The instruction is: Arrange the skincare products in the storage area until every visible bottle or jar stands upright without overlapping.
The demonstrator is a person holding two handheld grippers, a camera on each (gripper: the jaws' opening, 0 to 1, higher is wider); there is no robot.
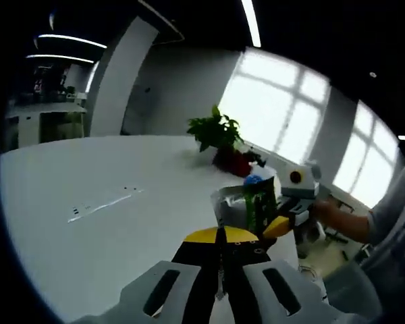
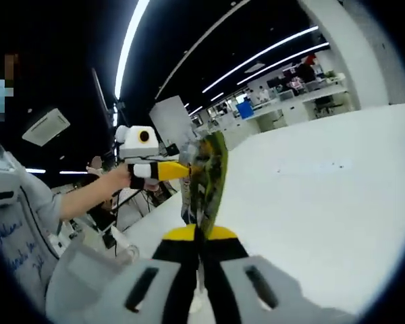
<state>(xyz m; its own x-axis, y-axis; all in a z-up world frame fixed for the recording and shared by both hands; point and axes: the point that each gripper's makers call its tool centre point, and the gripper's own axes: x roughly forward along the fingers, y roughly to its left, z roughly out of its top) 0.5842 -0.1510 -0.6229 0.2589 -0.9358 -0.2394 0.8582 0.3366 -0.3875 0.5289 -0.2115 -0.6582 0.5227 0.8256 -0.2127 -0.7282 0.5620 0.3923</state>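
A green and silver pouch (image 1: 246, 206) hangs in the air over the white table (image 1: 88, 202), held between both grippers. My left gripper (image 1: 219, 234) is shut, its yellow tips meeting the pouch's lower left edge. From the right, my right gripper (image 1: 278, 227) grips the pouch's other side. In the right gripper view the pouch (image 2: 208, 177) rises edge-on from my shut right gripper (image 2: 199, 233), and the left gripper (image 2: 179, 170), held in a hand, touches its left edge. A blue cap (image 1: 253, 180) and a white item (image 1: 266, 172) show just behind the pouch.
A leafy plant (image 1: 217, 130) in a red pot (image 1: 233, 163) stands near the table's far edge by bright windows. The wide white tabletop (image 2: 324, 202) stretches away. A person's sleeve (image 2: 27, 209) and arm are on the left. Desks stand in the background.
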